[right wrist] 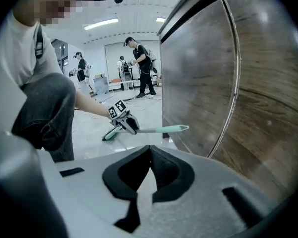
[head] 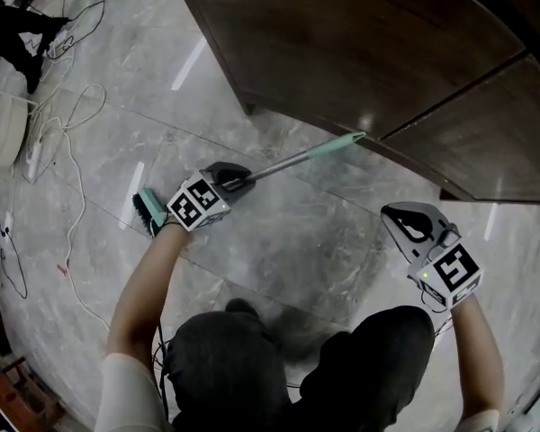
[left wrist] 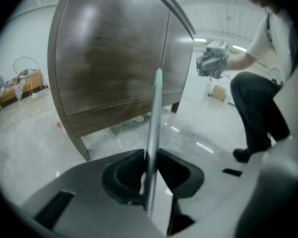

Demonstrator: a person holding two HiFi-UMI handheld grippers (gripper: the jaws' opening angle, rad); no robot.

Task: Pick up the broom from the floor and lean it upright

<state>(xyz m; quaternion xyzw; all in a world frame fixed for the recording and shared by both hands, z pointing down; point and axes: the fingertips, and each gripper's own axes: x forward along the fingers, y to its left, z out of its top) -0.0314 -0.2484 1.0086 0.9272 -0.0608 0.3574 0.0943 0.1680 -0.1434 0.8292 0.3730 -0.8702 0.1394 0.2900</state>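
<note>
The broom has a silver handle [head: 283, 163] with a teal tip [head: 346, 139] and a teal head with dark bristles [head: 148, 211]. It hangs slanted above the marble floor, tip towards the wooden cabinet. My left gripper [head: 241, 182] is shut on the handle close to the head. In the left gripper view the handle [left wrist: 154, 118] runs up from between the pads [left wrist: 150, 155]. My right gripper [head: 403, 221] hovers to the right, apart from the broom, shut and holding nothing [right wrist: 150, 148]. From the right gripper view I see the broom [right wrist: 156, 130] and the left gripper [right wrist: 125, 123].
A big dark wooden cabinet [head: 360, 52] with a curved front stands just beyond the broom's tip, on short legs [left wrist: 82, 145]. White cables [head: 63, 124] trail over the floor at the left. Several people [right wrist: 139, 63] stand far off in the room.
</note>
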